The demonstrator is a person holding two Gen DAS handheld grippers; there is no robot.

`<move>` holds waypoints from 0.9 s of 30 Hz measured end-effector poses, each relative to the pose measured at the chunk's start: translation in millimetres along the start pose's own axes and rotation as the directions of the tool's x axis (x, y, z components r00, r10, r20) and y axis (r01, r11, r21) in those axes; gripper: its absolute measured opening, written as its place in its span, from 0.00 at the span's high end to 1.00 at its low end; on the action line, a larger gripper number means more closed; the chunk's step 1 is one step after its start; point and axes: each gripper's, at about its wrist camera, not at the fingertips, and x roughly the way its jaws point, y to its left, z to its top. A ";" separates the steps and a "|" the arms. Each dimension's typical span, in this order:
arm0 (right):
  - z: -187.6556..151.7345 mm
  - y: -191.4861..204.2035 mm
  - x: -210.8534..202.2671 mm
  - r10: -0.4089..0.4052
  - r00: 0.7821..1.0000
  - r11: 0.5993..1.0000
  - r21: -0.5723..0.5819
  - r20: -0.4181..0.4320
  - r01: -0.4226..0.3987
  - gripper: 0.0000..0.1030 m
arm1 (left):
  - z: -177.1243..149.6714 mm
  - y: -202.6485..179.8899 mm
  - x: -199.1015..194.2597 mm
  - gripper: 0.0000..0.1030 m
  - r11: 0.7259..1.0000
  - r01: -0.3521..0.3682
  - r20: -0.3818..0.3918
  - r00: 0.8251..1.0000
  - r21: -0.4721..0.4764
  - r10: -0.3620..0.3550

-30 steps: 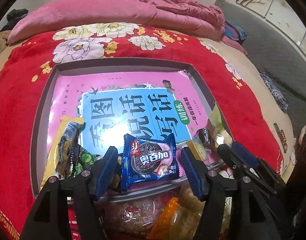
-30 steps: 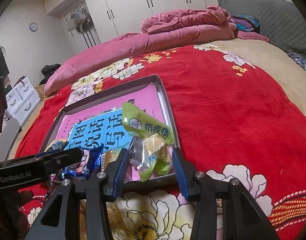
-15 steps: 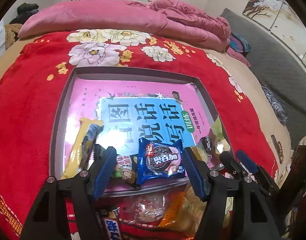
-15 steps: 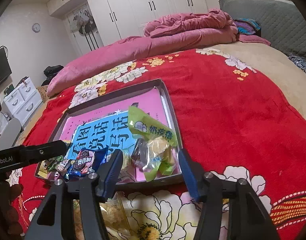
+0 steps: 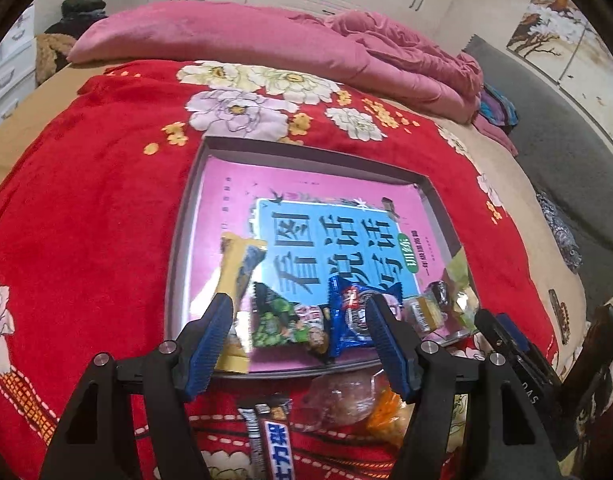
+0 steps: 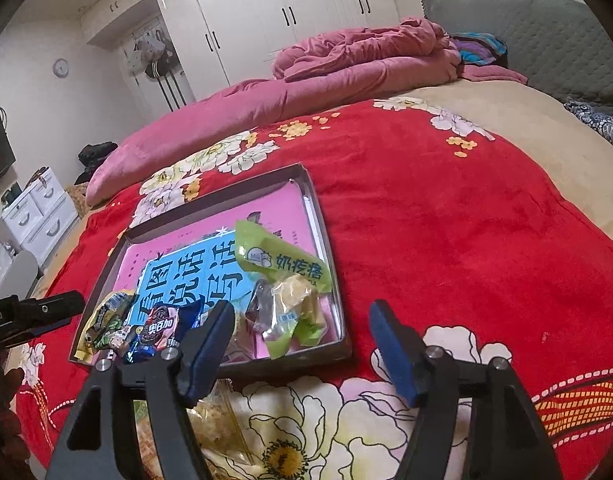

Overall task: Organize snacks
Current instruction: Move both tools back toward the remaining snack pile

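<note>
A grey tray (image 5: 306,156) holding a pink and blue book (image 5: 334,240) lies on the red flowered blanket. Along its near edge sit a yellow bar (image 5: 238,268), a green packet (image 5: 278,320) and a blue cookie packet (image 5: 354,316). My left gripper (image 5: 300,320) hovers open over that edge, touching none of them. In the right wrist view a light green candy bag (image 6: 282,264) rests in the tray's near right corner (image 6: 312,200). My right gripper (image 6: 302,320) is just short of the bag with its jaws opening and nothing pressed between them.
Loose snacks lie on the blanket in front of the tray: a dark bar (image 5: 270,440), a clear bag (image 5: 338,396) and an orange packet (image 5: 390,416). A pink quilt (image 6: 346,76) is heaped at the far side. White drawers (image 6: 38,208) stand at the left.
The right gripper's jaws spread apart off the green candy bag, which now lies in the tray. The left gripper drew back and leftward from the cookie packet, so more loose snacks show below.
</note>
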 end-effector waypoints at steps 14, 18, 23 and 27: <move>-0.9 1.3 -3.8 -0.002 1.000 1.000 -0.007 0.002 0.002 0.32 | -6.6 18.8 -9.2 0.32 0.999 -0.022 0.002 1.000 -0.025 0.022; -2.9 2.1 -6.9 -0.008 1.000 1.000 -0.013 0.003 0.008 0.32 | -11.2 22.5 -10.2 0.32 0.999 -0.027 -0.004 1.000 -0.029 0.027; -3.6 2.7 -9.3 -0.012 1.000 1.000 -0.012 0.010 0.012 0.30 | -12.5 23.6 -16.1 0.30 1.000 -0.016 0.007 1.000 -0.023 0.016; -4.3 4.0 -11.5 -0.015 1.000 1.000 -0.018 0.015 0.016 0.29 | -14.9 20.8 -18.5 0.24 1.000 -0.013 0.009 1.000 -0.007 0.014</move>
